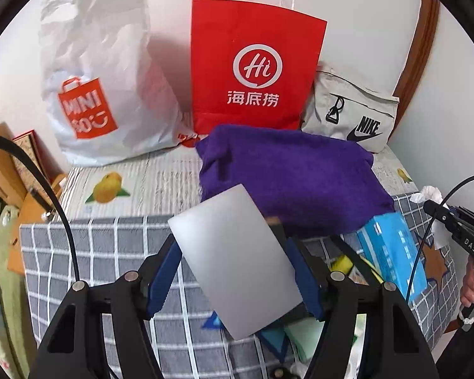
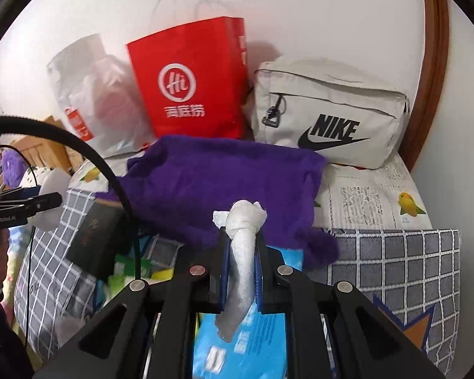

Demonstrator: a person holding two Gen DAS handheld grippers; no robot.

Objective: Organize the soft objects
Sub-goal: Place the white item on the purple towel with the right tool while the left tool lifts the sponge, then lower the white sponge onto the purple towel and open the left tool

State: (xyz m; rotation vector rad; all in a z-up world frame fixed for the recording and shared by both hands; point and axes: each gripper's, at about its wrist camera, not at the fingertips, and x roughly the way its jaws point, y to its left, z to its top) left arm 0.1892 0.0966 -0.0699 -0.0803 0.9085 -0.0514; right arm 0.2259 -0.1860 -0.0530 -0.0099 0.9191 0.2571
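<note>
Left gripper point(image 1: 233, 265): black angular frame, silver pivot screws, blue finger pads point(image 1: 161, 279), black cable. Right gripper point(image 2: 241, 252): identical build, blue pads, thick black cable, white lettering.

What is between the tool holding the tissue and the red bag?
The purple blanket lies between the right tool, shut on the tissue, and the red bag, in the right wrist view.

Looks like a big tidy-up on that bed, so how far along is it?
Early, I'd judge. Nothing looks put away yet. In hand: the left gripper holds a pale flat sheet, the right gripper a knotted white plastic bag. The purple towel and blue tissue pack remain loose.
</note>
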